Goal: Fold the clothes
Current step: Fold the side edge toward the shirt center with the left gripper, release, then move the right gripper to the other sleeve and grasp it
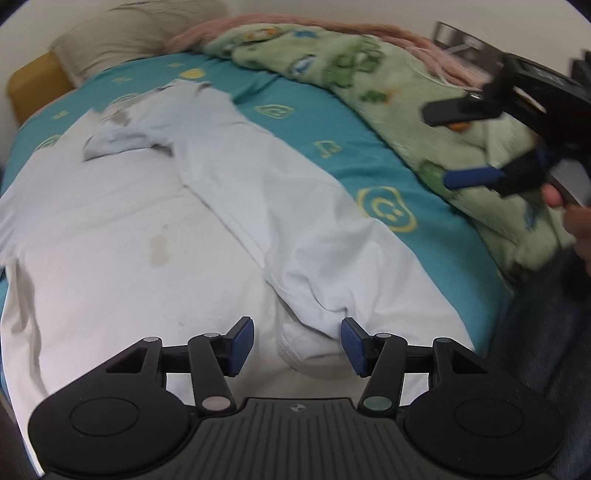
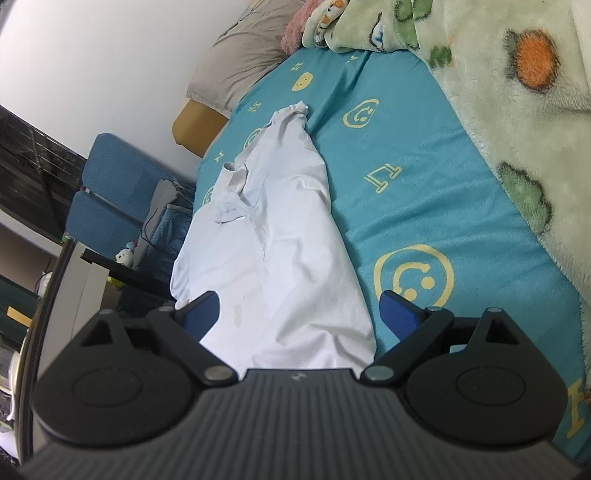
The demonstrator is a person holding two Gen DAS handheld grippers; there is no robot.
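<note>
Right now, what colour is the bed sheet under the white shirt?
Teal bed sheet with yellow smiley faces, clearest in the right wrist view.

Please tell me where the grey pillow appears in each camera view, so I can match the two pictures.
Left wrist view: the grey pillow is at the top left, at the head of the bed.
Right wrist view: it is at the top, left of centre, against the white wall.
Shared landmark: the white shirt on the teal sheet.

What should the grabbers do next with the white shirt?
Probably close the left gripper on the shirt hem bunched between its open fingers. One side already looks folded over, and the right gripper hovers open, holding nothing.
</note>
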